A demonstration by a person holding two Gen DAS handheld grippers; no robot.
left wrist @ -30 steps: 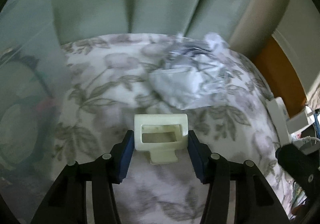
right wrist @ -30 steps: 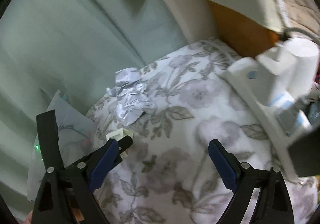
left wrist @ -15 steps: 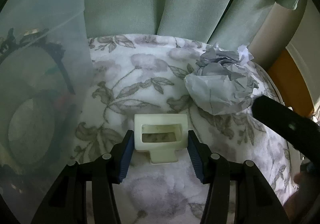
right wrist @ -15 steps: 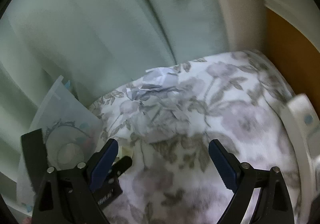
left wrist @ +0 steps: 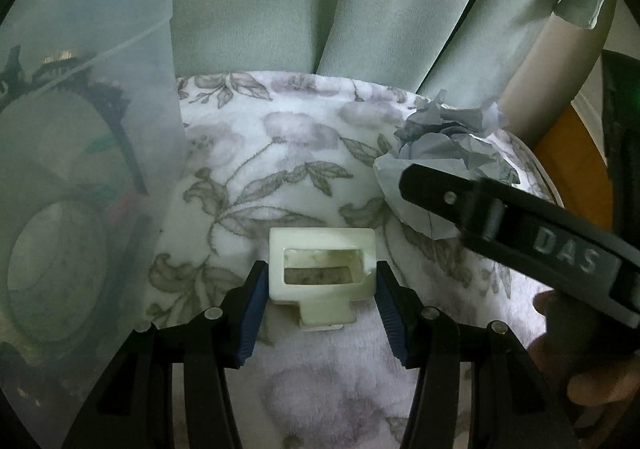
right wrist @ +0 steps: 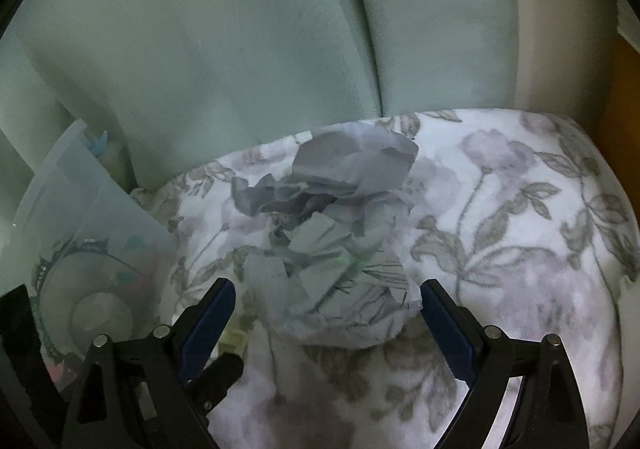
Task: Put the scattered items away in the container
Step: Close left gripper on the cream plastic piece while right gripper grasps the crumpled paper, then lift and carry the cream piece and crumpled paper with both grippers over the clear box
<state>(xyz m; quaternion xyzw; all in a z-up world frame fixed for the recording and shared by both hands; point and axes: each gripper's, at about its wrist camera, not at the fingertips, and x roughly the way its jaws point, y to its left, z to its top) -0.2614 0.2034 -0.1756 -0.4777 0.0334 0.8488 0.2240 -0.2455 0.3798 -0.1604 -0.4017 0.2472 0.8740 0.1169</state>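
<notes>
Tongs of the right hand (right wrist: 326,323) stand wide open, and the crumpled paper ball (right wrist: 340,249) lies directly in front of them, between the two blue pads but touching neither as far as I can see. This is the relation that matters, I think: the ball sits straight ahead on the line of the tongs, so they need only go a little forward and down before they close. The right hand is clearly the nearer one to it.

Left tongs (left wrist: 318,301) are about half open and grip a small cream plastic clip (left wrist: 322,269) by its two sides. The clip has a rectangular window and a short tab that points toward the camera.

The paper is pale grey-white, with many sharp folds and loose flaps at the far side; it looks light and easy to crush. It rests on a white blanket (right wrist: 520,229) with grey flowers. The clear plastic container (right wrist: 80,233) stands at the left, with some things already inside.
</notes>
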